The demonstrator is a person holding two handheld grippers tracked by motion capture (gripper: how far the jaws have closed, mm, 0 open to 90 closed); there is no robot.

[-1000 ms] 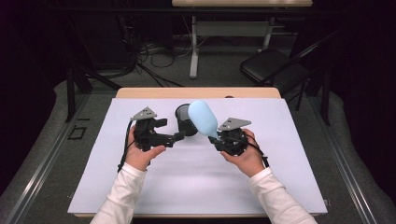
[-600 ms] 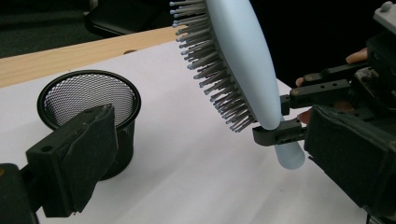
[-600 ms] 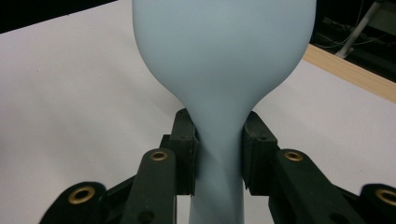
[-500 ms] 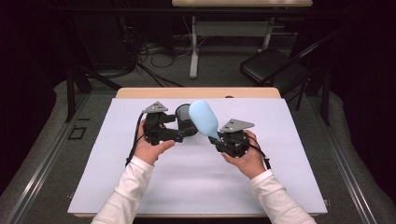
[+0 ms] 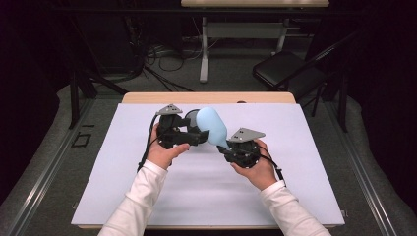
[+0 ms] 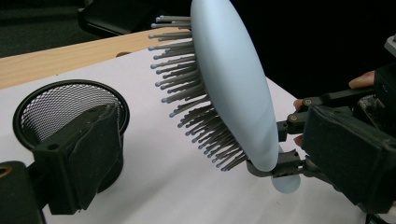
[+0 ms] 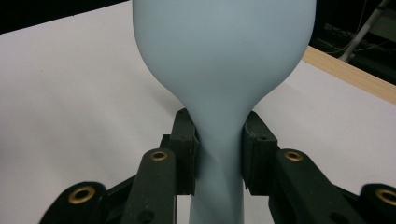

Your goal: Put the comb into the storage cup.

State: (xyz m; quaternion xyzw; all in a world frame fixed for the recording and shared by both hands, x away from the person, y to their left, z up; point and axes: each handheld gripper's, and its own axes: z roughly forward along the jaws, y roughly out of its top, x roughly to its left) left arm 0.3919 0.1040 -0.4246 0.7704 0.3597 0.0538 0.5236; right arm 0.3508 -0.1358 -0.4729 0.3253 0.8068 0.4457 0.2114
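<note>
Since the frame a second ago: left tool (image 5: 196,136) shifted toward 3 o'clock, closing on the hairbrush (image 5: 211,125); brush little changed.

Right tool (image 5: 222,143): jaws clamped on the pale blue brush handle, brush raised off the table (image 5: 123,196), head tilted toward 11 o'clock, bristles facing the left tool.

Left tool: one jaw seen in its own view; whether apart or together, cannot tell.

Mesh cup (image 6: 70,121): upright, at 12 o'clock behind the left tool.

Step judged: carrying brush to cup. Next move calls for lowering it handle-down or head-down inside the rim.

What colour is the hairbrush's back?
Pale blue; the hairbrush shows it best in the right gripper view, clamped by the handle.
</note>
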